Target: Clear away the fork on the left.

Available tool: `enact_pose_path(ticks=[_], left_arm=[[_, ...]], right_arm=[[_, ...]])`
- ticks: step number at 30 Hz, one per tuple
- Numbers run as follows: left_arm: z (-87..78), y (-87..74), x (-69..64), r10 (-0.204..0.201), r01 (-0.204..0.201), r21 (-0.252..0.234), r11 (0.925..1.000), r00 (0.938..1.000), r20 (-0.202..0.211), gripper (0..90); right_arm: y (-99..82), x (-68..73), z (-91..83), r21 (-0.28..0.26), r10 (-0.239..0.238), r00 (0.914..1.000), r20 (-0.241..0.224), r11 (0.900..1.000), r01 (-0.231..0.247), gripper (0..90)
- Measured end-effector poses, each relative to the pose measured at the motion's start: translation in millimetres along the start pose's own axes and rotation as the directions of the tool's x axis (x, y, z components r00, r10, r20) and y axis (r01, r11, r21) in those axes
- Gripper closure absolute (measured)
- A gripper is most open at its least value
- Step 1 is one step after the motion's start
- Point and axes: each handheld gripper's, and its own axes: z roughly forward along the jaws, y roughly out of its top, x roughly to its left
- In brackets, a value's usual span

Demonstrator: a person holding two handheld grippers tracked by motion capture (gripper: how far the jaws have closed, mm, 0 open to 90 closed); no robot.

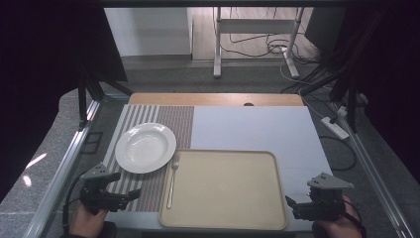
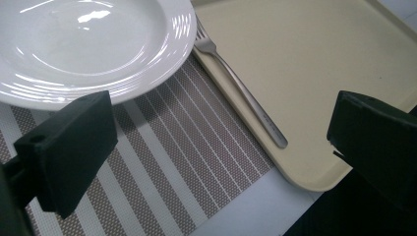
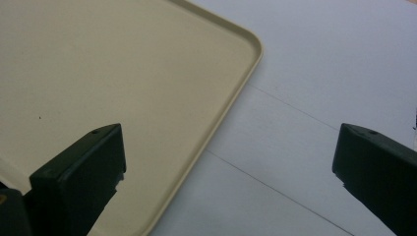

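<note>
Both grippers sit low at my edge of the table: my left gripper over the near end of the striped placemat, my right gripper just past the tray's near right corner. Each has its jaws spread wide with nothing between them.

Under them is a pale grey-white table top with a strip of bare wood along its far edge. On it, the brown-and-white placemat carries a white plate, and a beige tray lies just beside it. A fork rests along the tray's left rim, tines toward the far side, near the plate. Beyond the table I see grey floor, a white table frame, loose cables and a power strip; dark curtains hang on either side.

My left gripper view brings the mat's woven weave, the plate's ringed rim and the fork's tines and handle up close. My right gripper view picks out thin seam lines crossing the table top beside the tray's rounded corner.

I can read no writing or brand on anything.
</note>
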Motion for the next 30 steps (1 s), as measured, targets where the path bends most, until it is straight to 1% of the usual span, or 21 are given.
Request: enact_pose_path(ticks=[5,8,16,24,30], left_arm=[[-5.2,-4.3,0.7,-0.013,0.013,-0.015,0.9998,0.9999,0.003,0.0],[-7.4,-6.1,0.4,-0.016,0.016,-0.016,0.9997,0.9999,-0.003,0.0],[-12.8,-10.4,-0.8,-0.011,0.010,-0.023,0.9997,0.9996,-0.025,0.0],[-17.5,-14.6,-1.6,-0.008,0.007,-0.027,0.9996,0.9995,-0.032,0.0],[-18.4,-16.0,-3.6,0.007,-0.008,-0.024,0.9997,0.9994,-0.034,0.0]], right_arm=[[0.0,0.1,0.1,0.001,-0.001,1.0000,0.002,1.0000,0.001,0.3],[0.0,0.0,0.1,0.001,0.000,1.0000,0.002,1.0000,0.000,0.3],[0.0,0.0,0.1,-0.001,0.004,1.0000,0.002,1.0000,-0.004,0.3],[0.2,0.5,0.3,0.000,0.001,1.0000,0.006,1.0000,-0.001,0.3],[0.3,0.7,0.5,0.002,0.000,1.0000,0.006,1.0000,0.000,0.3]])
